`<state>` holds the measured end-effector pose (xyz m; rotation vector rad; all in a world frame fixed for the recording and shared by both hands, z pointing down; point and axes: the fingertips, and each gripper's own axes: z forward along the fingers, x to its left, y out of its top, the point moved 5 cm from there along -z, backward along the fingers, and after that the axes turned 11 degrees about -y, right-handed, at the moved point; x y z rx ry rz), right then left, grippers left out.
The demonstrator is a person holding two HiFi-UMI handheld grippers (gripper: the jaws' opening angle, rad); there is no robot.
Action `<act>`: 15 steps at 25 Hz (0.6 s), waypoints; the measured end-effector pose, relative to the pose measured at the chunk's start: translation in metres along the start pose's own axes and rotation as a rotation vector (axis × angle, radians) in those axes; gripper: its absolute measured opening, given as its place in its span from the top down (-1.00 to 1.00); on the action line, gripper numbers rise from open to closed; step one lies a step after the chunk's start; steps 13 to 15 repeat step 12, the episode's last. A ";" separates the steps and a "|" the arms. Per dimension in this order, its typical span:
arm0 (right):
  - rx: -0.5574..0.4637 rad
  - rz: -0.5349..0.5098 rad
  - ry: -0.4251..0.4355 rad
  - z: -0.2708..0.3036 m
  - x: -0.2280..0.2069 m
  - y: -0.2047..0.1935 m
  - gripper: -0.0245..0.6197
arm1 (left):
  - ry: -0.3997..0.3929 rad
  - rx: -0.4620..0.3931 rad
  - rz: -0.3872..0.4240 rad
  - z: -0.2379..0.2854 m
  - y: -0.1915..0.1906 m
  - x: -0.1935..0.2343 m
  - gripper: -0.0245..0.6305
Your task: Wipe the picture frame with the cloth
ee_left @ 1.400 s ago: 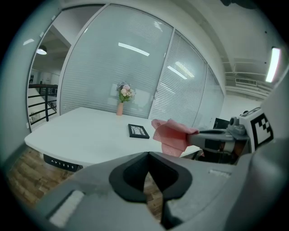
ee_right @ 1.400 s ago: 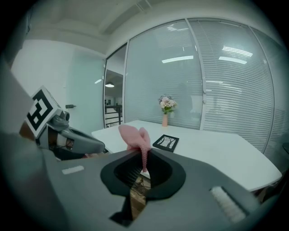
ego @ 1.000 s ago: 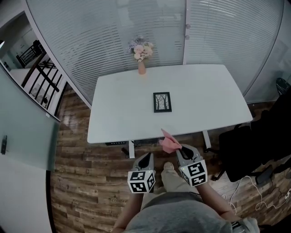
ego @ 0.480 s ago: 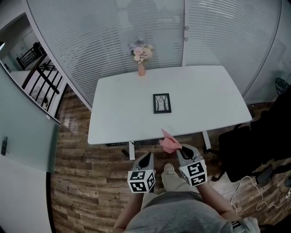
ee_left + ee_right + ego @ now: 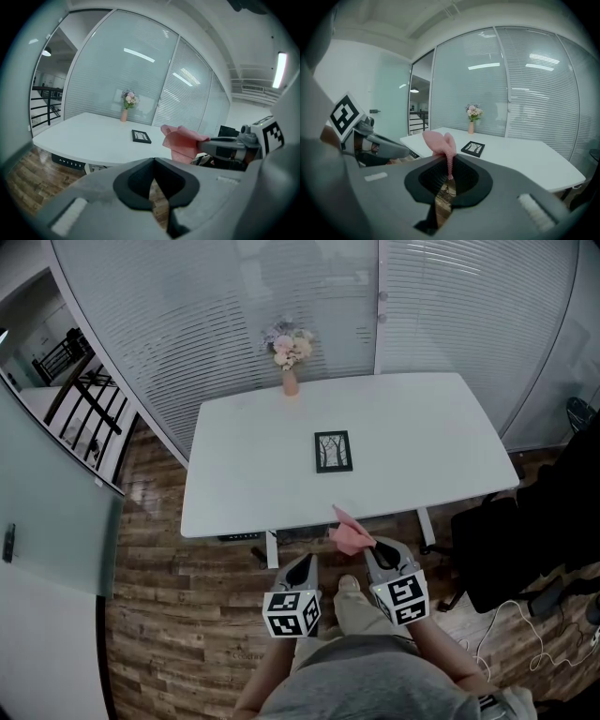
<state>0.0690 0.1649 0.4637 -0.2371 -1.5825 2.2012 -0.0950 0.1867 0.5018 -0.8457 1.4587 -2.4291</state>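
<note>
Right gripper (image 5: 369, 544): fingers clamped on pink cloth (image 5: 349, 533). Left gripper (image 5: 304, 563): fingers closed, empty. Picture frame (image 5: 333, 451) lies flat mid-desk (image 5: 246, 479), well apart from both. I'd close in over the near edge, then press the cloth flat.

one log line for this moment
left gripper shut, empty | right gripper shut on cloth | picture frame flat on table, untouched

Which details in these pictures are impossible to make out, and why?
Picture frame: its image is too small in every view.
Cloth: the pinched end is hidden inside the right hand-held gripper, right gripper view.
Table: its legs are mostly hidden under the top, head view.
</note>
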 end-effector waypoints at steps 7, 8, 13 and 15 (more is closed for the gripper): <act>-0.011 0.012 0.002 -0.001 -0.001 0.004 0.88 | 0.000 0.002 0.000 -0.002 0.001 0.001 0.92; -0.012 0.012 0.002 -0.001 -0.001 0.005 0.88 | 0.000 0.001 0.000 -0.003 0.001 0.001 0.92; -0.018 0.015 0.003 -0.004 -0.001 0.007 0.88 | -0.005 0.000 0.002 -0.005 0.001 -0.002 0.92; -0.018 0.015 0.003 -0.004 -0.001 0.007 0.88 | -0.005 0.000 0.002 -0.005 0.001 -0.002 0.92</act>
